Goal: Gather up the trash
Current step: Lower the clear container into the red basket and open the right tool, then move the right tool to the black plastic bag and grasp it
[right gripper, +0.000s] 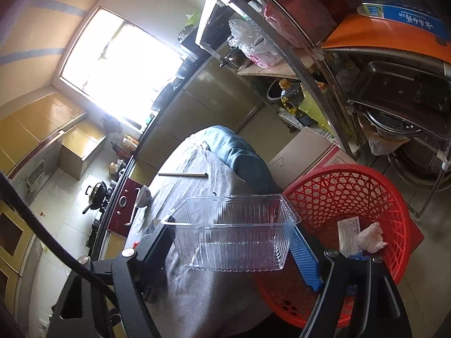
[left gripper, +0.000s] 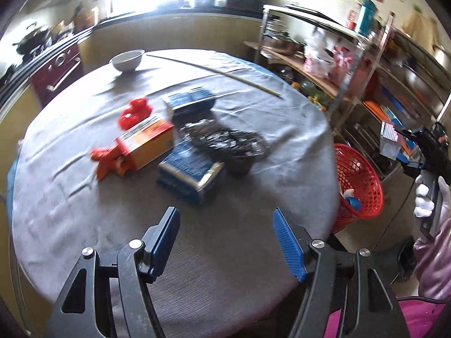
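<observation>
My left gripper (left gripper: 226, 242) is open and empty above the near part of the round grey table (left gripper: 84, 225). On the table lie an orange box (left gripper: 146, 146), red wrappers (left gripper: 135, 111), two blue boxes (left gripper: 190, 174) and a crumpled black bag (left gripper: 225, 140). My right gripper (right gripper: 234, 242) is shut on a clear plastic container (right gripper: 234, 233), held beside the table edge next to the red mesh basket (right gripper: 338, 194). The basket (left gripper: 358, 180) holds a paper slip (right gripper: 348, 233) and a crumpled tissue (right gripper: 370, 238). The right gripper also shows in the left wrist view (left gripper: 391, 138), held by a white-gloved hand.
A white bowl (left gripper: 126, 59) and a long thin stick (left gripper: 214, 71) lie at the table's far side. A metal shelf rack (left gripper: 352, 64) full of items stands right of the table, behind the basket. A kitchen counter with a stove (left gripper: 56, 64) runs along the left.
</observation>
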`<state>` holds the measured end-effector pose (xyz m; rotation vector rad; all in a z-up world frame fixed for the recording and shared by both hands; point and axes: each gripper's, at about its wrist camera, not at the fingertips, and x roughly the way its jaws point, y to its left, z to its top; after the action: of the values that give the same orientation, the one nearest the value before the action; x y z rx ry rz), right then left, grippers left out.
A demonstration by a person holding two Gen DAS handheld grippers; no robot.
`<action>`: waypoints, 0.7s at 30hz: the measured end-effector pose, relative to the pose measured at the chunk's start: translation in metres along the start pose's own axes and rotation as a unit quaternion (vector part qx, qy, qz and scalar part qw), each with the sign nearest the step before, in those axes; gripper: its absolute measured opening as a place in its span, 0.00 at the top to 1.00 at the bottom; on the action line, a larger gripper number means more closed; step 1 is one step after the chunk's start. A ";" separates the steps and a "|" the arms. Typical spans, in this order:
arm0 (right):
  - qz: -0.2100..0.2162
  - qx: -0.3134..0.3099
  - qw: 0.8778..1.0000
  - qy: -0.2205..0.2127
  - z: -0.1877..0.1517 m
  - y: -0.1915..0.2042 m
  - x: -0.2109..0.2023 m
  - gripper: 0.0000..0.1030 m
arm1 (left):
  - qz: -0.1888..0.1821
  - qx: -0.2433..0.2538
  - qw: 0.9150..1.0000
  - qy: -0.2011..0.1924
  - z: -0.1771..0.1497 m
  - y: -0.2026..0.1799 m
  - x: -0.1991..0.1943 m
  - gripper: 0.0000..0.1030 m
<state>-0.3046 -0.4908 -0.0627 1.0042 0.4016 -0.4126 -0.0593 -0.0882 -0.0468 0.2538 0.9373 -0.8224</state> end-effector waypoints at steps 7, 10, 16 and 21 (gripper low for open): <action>0.043 0.056 0.997 -0.008 0.011 -0.008 -0.006 0.18 | -0.008 -0.006 1.000 -0.003 -0.006 0.009 0.000 0.33; 0.068 0.091 0.993 -0.016 0.015 -0.014 -0.011 0.16 | -0.013 -0.004 1.000 -0.001 -0.007 0.008 0.002 0.33; 0.086 0.101 0.991 -0.029 0.021 -0.013 -0.021 0.14 | -0.014 -0.007 1.000 0.000 -0.007 0.008 0.004 0.32; 0.090 0.085 0.992 -0.011 0.016 -0.001 -0.012 0.14 | -0.005 -0.019 1.000 0.000 -0.006 0.016 0.006 0.32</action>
<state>-0.3130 -0.5034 -0.0500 1.1906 0.2565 -0.2990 -0.0494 -0.0779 -0.0576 0.2173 0.9534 -0.8130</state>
